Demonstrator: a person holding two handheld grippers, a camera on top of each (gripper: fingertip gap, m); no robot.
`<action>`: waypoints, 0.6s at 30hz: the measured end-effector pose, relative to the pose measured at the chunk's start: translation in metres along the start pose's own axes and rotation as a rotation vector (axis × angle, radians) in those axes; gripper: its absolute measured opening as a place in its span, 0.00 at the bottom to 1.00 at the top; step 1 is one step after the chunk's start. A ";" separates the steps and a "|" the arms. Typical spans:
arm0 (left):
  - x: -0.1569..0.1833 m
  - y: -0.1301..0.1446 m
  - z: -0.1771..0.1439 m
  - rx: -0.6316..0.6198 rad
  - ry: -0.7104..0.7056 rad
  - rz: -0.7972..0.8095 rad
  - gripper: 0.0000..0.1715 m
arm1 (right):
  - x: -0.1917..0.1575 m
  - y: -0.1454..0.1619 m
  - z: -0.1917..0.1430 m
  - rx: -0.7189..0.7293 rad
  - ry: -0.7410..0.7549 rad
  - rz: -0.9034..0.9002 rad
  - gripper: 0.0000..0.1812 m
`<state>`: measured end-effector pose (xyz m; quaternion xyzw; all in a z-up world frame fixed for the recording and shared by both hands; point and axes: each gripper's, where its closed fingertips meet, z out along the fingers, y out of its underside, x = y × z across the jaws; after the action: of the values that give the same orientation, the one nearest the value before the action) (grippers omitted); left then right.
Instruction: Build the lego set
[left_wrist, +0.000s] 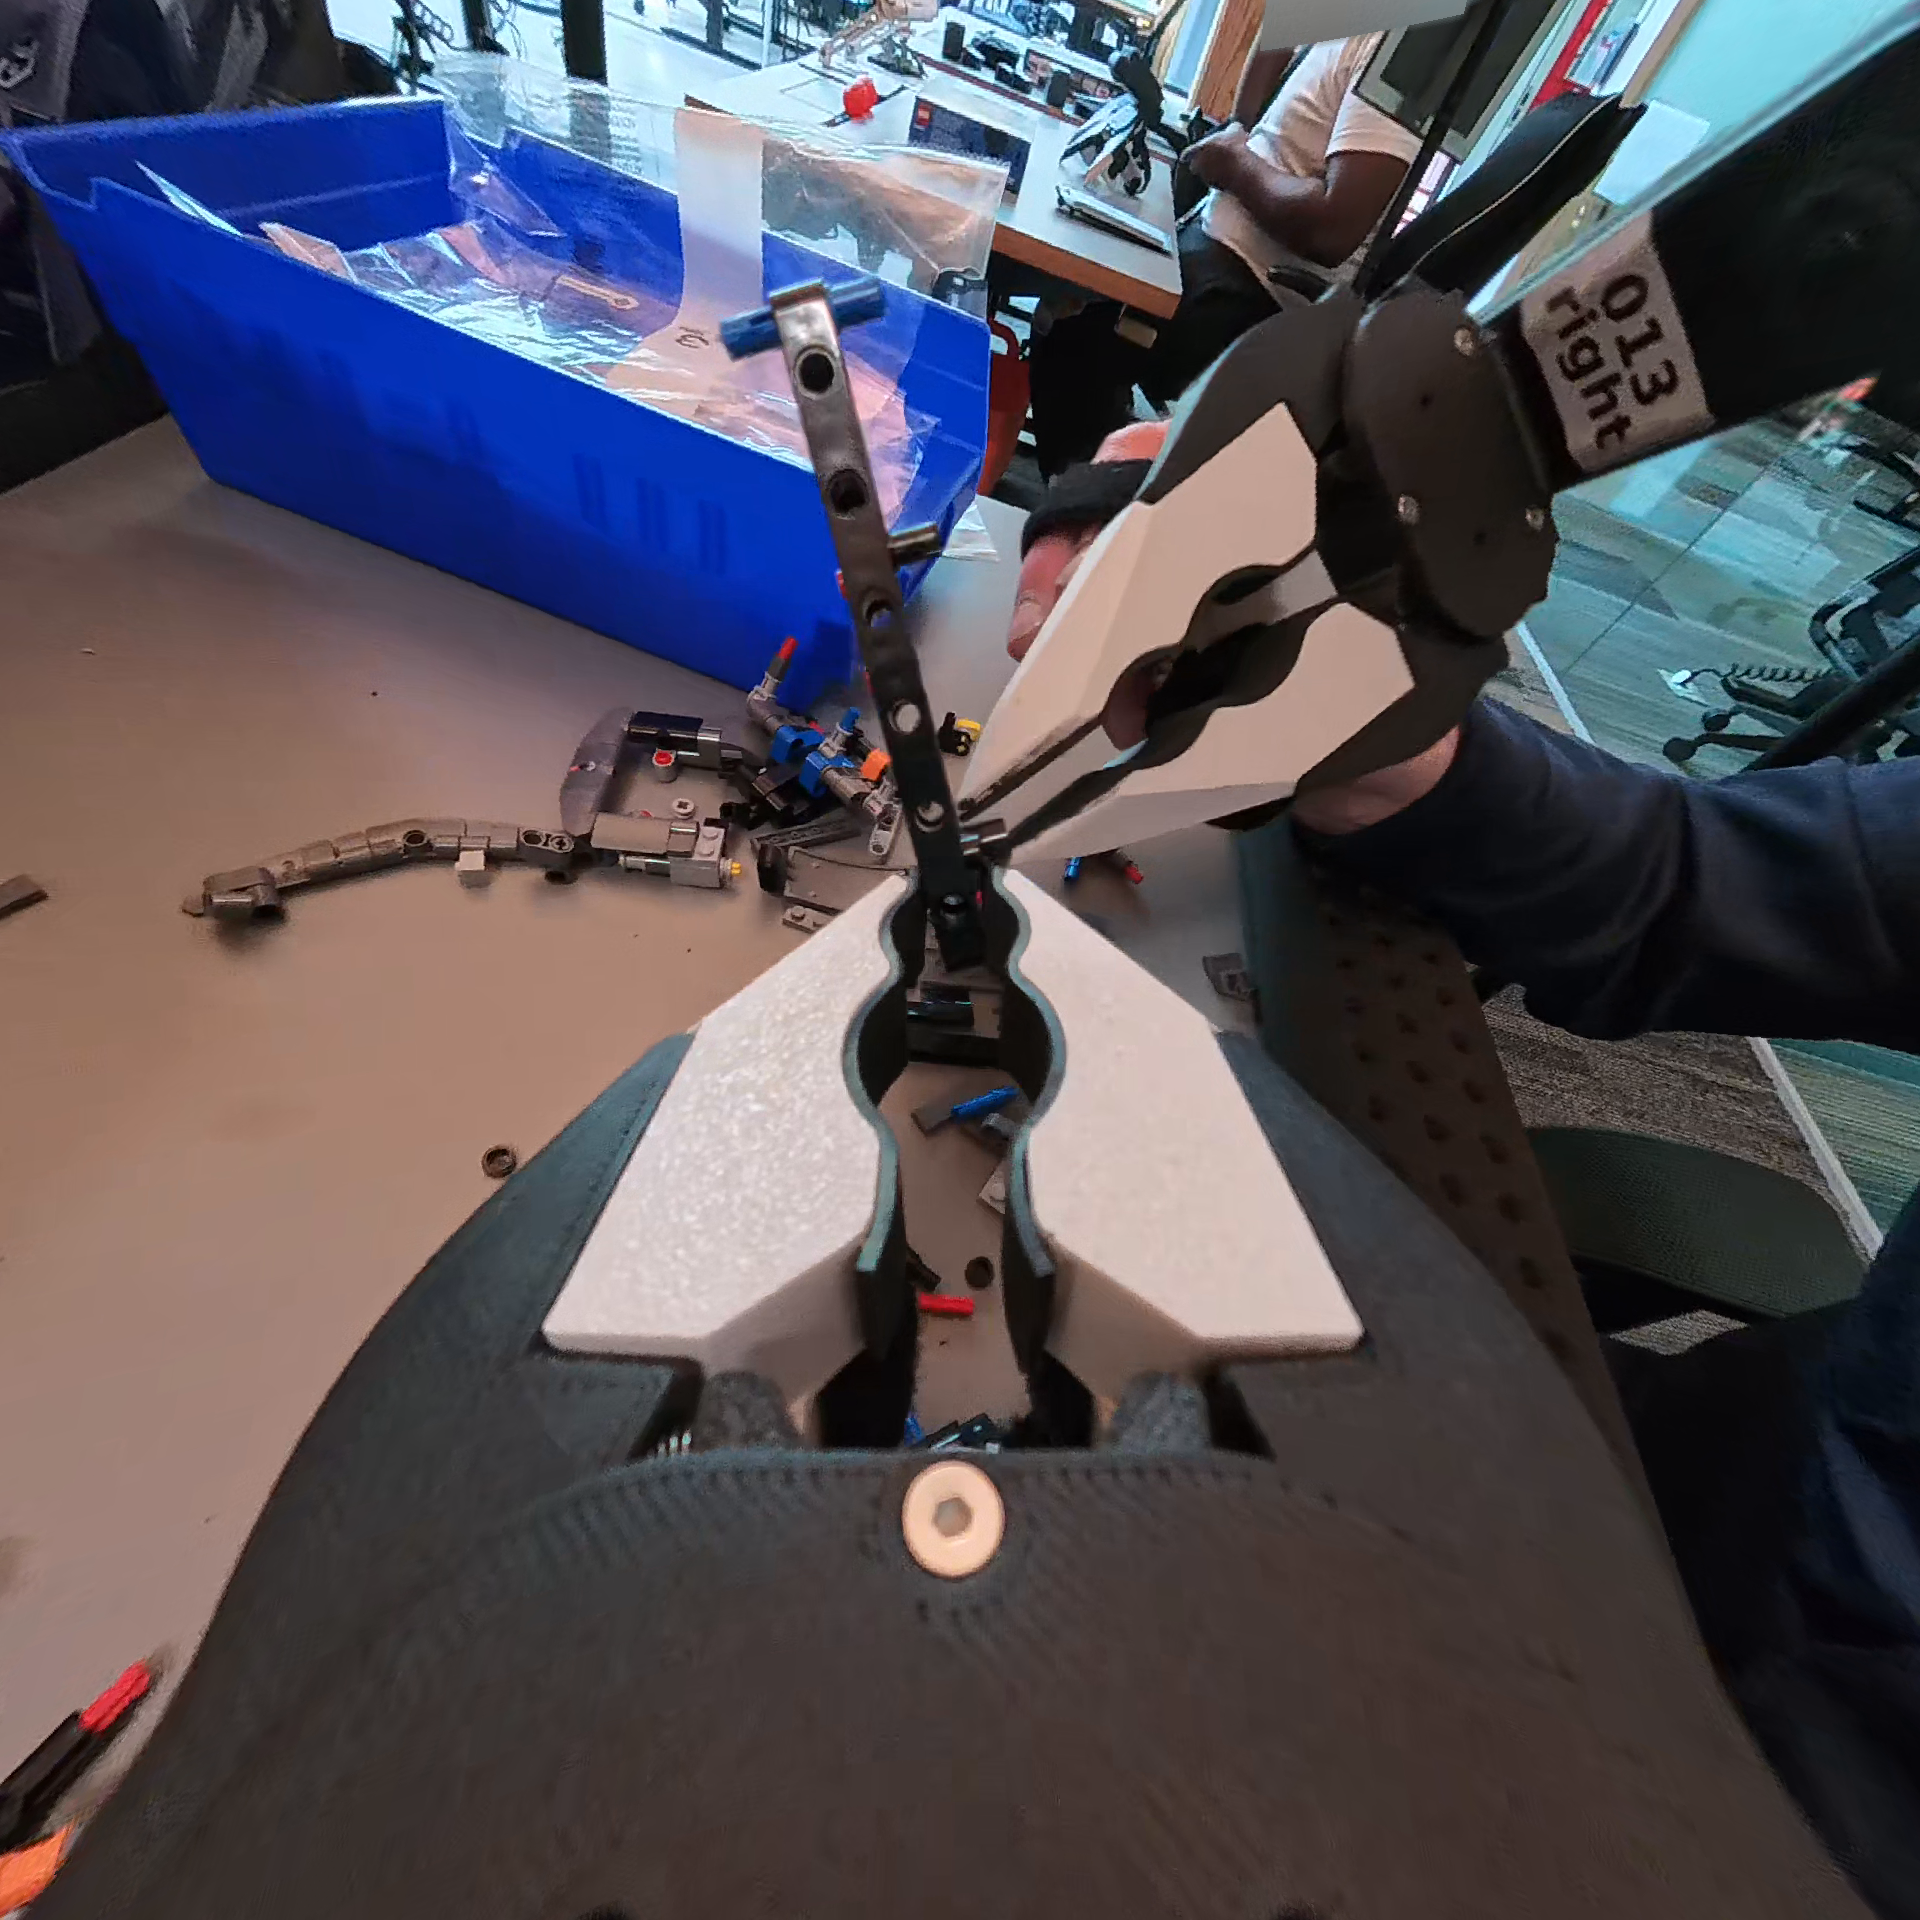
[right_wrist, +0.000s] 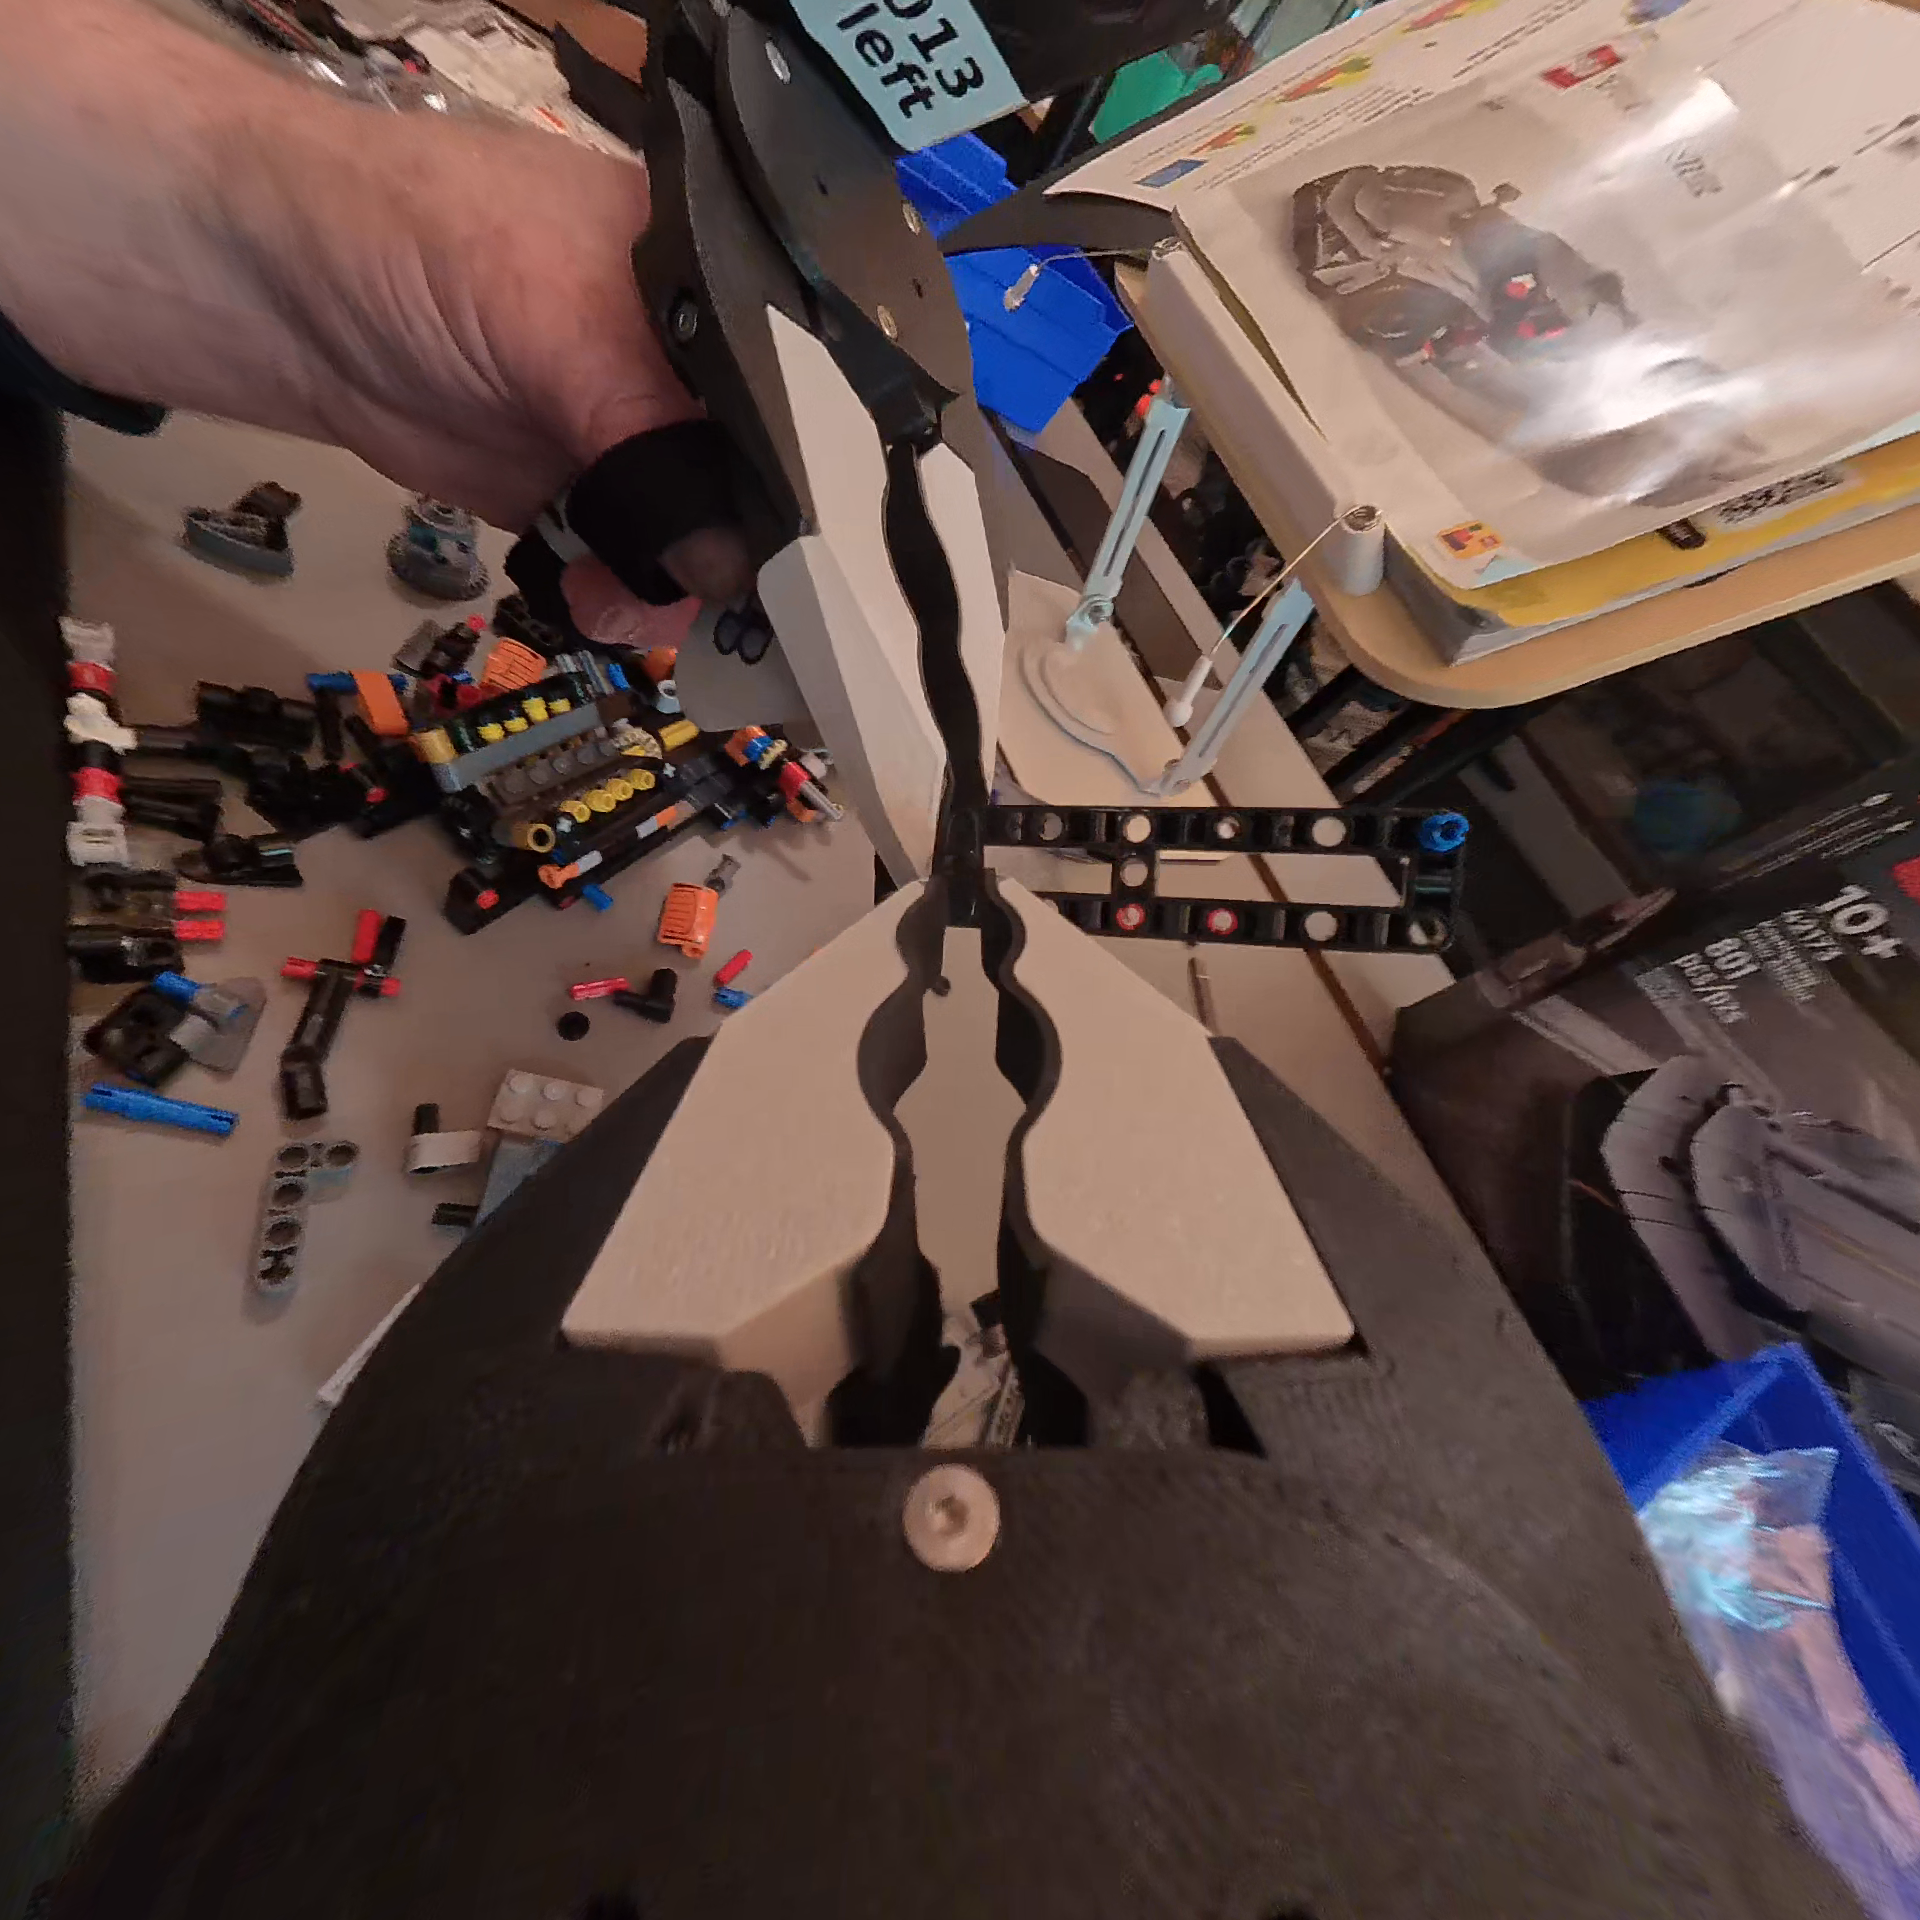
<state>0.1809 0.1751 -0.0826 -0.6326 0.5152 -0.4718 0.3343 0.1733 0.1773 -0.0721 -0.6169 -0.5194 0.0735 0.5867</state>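
My left gripper (left_wrist: 951, 899) is shut on one end of a black Technic frame (left_wrist: 862, 561), which stands up and away from it. A blue pin (left_wrist: 800, 317) sits at the frame's far end. My right gripper (left_wrist: 982, 826) comes in from the right and is shut on a small black pin (left_wrist: 985, 831) held against the frame just above the left fingertips. In the right wrist view the frame (right_wrist: 1216, 878) runs to the right, with red pins in its lower beam. There the right gripper (right_wrist: 961, 904) meets the left gripper (right_wrist: 956, 821) at the frame's left end.
A blue bin (left_wrist: 468, 436) holding plastic bags stands behind the frame. A grey curved sub-assembly (left_wrist: 416, 842) and loose pieces lie on the table. A partly built block (right_wrist: 582, 769), an instruction booklet on a stand (right_wrist: 1558, 260) and the set's box (right_wrist: 1714, 1039) are nearby. Less than 4 cm separates the two grippers' tips. Left tips and right tips are each some 15 cm from the partly built block (right_wrist: 582, 769).
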 end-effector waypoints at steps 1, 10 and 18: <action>0.000 0.000 0.001 -0.002 0.001 0.001 0.04 | 0.000 0.000 -0.001 0.005 -0.010 0.012 0.02; 0.000 0.006 0.004 -0.099 -0.144 0.223 0.09 | -0.003 0.006 0.001 0.010 -0.075 0.090 0.04; 0.007 -0.005 0.001 -0.058 -0.162 0.310 0.07 | -0.003 -0.005 -0.006 0.135 -0.178 0.239 0.02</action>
<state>0.1832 0.1691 -0.0768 -0.5908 0.5915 -0.3471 0.4250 0.1738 0.1701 -0.0682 -0.6246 -0.4862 0.2318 0.5655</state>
